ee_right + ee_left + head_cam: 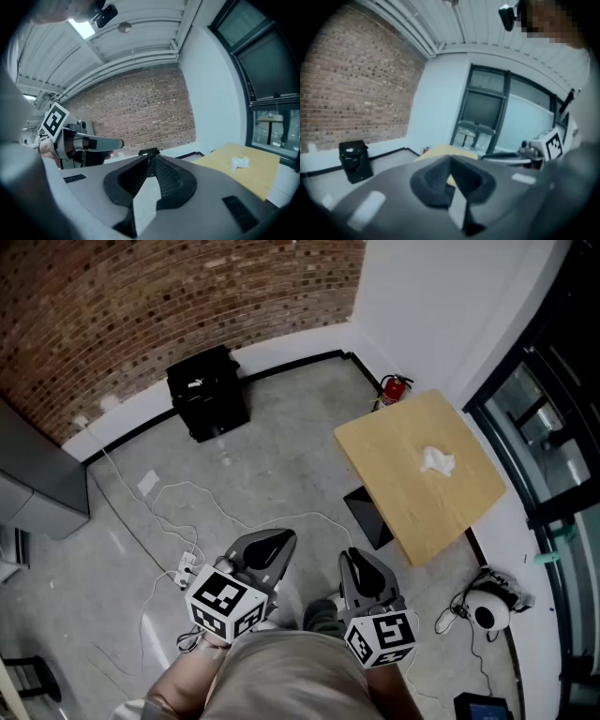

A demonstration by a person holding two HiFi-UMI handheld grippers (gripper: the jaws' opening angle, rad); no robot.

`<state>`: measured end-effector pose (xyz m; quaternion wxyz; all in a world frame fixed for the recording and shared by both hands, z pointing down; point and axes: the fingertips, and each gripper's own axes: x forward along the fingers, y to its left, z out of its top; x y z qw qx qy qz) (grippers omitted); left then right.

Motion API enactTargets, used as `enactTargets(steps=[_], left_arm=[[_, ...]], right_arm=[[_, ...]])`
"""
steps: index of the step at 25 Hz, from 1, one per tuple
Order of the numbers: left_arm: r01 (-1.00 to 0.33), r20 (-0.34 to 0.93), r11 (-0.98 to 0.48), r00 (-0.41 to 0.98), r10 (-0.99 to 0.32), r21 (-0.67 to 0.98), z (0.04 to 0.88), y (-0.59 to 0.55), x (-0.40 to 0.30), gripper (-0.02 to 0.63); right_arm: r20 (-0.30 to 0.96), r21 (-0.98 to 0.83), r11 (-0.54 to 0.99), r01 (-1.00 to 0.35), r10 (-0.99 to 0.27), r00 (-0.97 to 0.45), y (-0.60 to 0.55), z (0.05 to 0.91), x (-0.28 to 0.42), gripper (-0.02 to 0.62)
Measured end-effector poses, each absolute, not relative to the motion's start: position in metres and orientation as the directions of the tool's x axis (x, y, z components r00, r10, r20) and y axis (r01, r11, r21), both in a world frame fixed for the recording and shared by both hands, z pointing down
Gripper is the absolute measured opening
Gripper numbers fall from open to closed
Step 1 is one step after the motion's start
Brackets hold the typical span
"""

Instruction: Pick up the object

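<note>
A small white crumpled object (437, 461) lies near the middle of a light wooden table (394, 474) at the right of the head view. The right gripper view shows the same white object (241, 162) on the table (243, 180), far ahead to the right. I hold both grippers close to my body above the floor, well short of the table. My left gripper (279, 540) is shut with nothing in it, its jaws meeting at the tip (450, 159). My right gripper (354, 561) is also shut and empty (150, 158).
A black box (207, 393) stands against the brick wall and a red fire extinguisher (394, 387) sits in the corner. White cables and a power strip (187, 568) lie on the concrete floor. A dark flat panel (370, 517) lies under the table's near edge. A grey cabinet (37, 474) is at left.
</note>
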<state>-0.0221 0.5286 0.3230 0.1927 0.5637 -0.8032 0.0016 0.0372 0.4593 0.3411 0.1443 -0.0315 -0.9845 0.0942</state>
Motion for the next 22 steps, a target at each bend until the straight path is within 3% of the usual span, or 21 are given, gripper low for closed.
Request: enactTargets(steps=[10,22], left_arm=[[-0.977,0.320,0.109,-0.046,-0.946,0.181,0.328,0.281,0.003,-0.001],[-0.960,0.555,-0.246,0.279,-0.783,0.136,0.428,0.073,-0.065,0.122]], right_arm=[[0.265,-0.213,0.955,-0.209,-0.149,-0.953,0.216,0.340,0.066,0.031],[0.401,-0.223,0.763,-0.606,-0.495,-0.771,0.053,0.392,0.076,0.031]])
